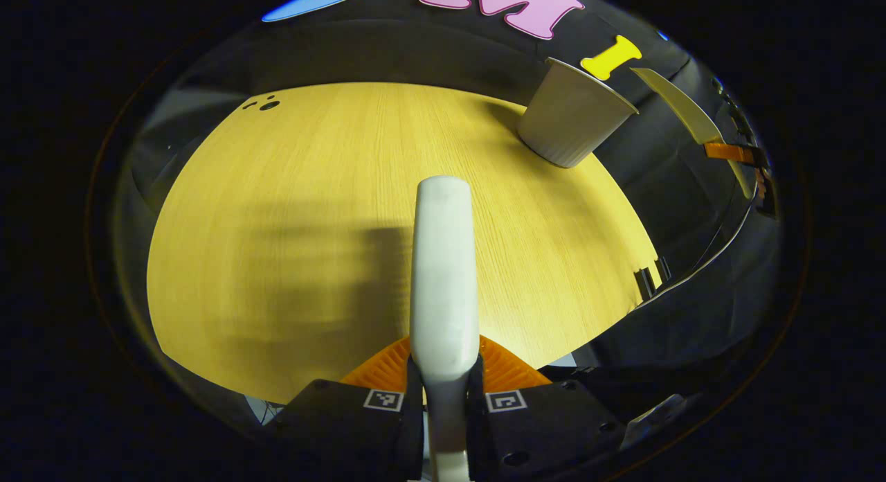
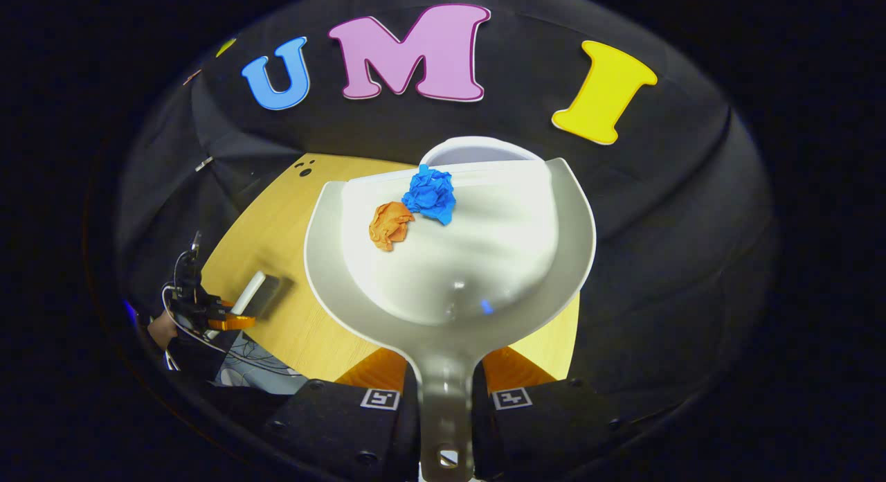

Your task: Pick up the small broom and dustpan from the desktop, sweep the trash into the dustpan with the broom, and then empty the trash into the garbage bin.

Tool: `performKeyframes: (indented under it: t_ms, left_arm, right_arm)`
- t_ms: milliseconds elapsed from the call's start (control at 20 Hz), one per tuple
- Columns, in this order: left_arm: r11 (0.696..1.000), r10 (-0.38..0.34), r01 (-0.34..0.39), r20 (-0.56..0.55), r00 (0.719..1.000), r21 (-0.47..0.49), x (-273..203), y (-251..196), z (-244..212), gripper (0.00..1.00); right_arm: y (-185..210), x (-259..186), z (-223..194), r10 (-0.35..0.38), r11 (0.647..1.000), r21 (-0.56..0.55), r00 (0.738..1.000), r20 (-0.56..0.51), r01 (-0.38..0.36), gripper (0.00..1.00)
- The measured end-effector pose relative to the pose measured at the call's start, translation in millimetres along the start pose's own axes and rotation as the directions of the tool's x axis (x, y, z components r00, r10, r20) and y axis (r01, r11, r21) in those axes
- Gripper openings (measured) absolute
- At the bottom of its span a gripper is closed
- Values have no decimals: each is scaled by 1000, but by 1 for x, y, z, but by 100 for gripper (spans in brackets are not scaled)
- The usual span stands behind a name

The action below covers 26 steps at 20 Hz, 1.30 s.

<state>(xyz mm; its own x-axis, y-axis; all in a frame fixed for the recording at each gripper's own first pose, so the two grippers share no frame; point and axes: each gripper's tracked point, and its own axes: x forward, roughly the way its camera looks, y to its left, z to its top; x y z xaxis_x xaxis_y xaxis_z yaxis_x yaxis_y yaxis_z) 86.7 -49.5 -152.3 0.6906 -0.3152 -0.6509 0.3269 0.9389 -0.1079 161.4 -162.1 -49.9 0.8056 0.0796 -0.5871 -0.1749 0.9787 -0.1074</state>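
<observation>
Trash sits in the dustpan [image 2: 477, 260]: a crumpled blue paper ball [image 2: 430, 193] and a smaller orange one [image 2: 390, 224], touching each other near the pan's front lip. In the right gripper view the pale dustpan is held above the table [image 2: 277, 226], its handle running down between the fingers of the right gripper [image 2: 446, 399], which are clamped on it from both sides. Just past the pan's front edge the rim of the white garbage bin [image 2: 477, 148] shows, against the black cloth wall.

In the left gripper view the left gripper [image 1: 443, 397] is closed on the broom [image 1: 443, 274], both fingers pressing the sides of its pale handle, which points forward over the wooden table [image 1: 291, 212]. The garbage bin [image 1: 573, 118] stands at the table's far right edge, a plain tapered cup shape. To the right of it, off the table's edge, the dustpan [image 1: 682, 111] shows edge-on, held up by the other gripper. Three small dark holes [image 1: 261, 104] mark the table's far left corner.

Low at the left of the right gripper view, the left gripper [image 2: 214, 312] appears farther off with the broom handle [image 2: 248, 293] over the table, cables trailing from it.
</observation>
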Motion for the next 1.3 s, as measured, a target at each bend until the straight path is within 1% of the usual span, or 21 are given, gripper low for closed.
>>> performKeyframes:
  t_ms: [100, 200, 300, 350, 500, 550, 600, 650, 750, 800, 850, 900, 950, 1100, 1150, 1200, 1250, 1300]
  left_arm:
    - [1000, 23, -23, 6, 1000, 7, -6, 6, 1, 29]
    - [999, 38, -37, 12, 999, -7, -21, 23, 4, 29]
    - [998, 47, -47, 14, 999, -28, -29, 31, 9, 29]
    - [998, 54, -54, 15, 998, -33, -31, 35, 11, 29]
    - [997, 71, -71, 22, 997, -34, -38, 47, 23, 29]
    - [997, 74, -74, 26, 997, -32, -40, 51, 28, 29]
    - [997, 77, -76, 30, 997, -29, -40, 53, 32, 29]
    - [996, 82, -81, 36, 996, -28, -41, 58, 37, 27]
    - [996, 84, -82, 44, 996, -44, -42, 66, 45, 29]
    - [995, 82, -80, 46, 996, -57, -41, 68, 47, 29]
    - [995, 79, -76, 48, 996, -66, -42, 70, 49, 29]
    - [995, 77, -73, 53, 996, -73, -42, 73, 53, 29]
    - [994, 78, -74, 58, 995, -76, -42, 76, 56, 29]
    - [993, 84, -78, 63, 995, -94, -42, 85, 64, 29]
    - [992, 84, -77, 59, 995, -103, -43, 88, 65, 29]
    - [991, 88, -82, 54, 995, -107, -44, 93, 65, 28]
    - [990, 95, -89, 52, 994, -107, -45, 98, 66, 29]
    - [990, 102, -96, 51, 993, -106, -44, 102, 69, 29]
  right_arm:
    - [-11, 12, 16, -15, 1000, 22, 1000, 25, 15, 33]
    - [-21, 16, 29, -40, 998, 41, 998, 43, 38, 33]
    - [-39, 34, 44, -72, 996, 50, 996, 46, 69, 33]
    - [-47, 42, 50, -90, 995, 47, 995, 48, 88, 30]
    - [-68, 60, 62, -132, 989, 74, 990, 52, 128, 30]
    - [-74, 64, 66, -155, 986, 77, 986, 55, 151, 33]
    - [-86, 70, 68, -196, 980, 55, 979, 57, 193, 30]
    - [-94, 73, 70, -226, 974, 32, 972, 58, 224, 33]
    - [-104, 82, 74, -261, 965, 23, 964, 56, 260, 34]
    - [-107, 88, 74, -274, 962, 19, 960, 51, 274, 30]
    - [-112, 93, 74, -293, 956, 1, 955, 45, 293, 30]
    - [-117, 97, 72, -317, 947, -32, 948, 37, 319, 34]
    - [-122, 103, 72, -333, 940, -63, 942, 40, 335, 33]
    - [-123, 111, 82, -370, 922, -100, 928, 50, 374, 34]
    - [-125, 115, 84, -393, 909, -130, 918, 51, 396, 34]
    - [-129, 117, 89, -423, 885, -183, 903, 70, 429, 34]
    - [-133, 117, 88, -453, 856, -237, 887, 86, 460, 38]
    - [-135, 114, 89, -476, 827, -282, 873, 105, 485, 34]
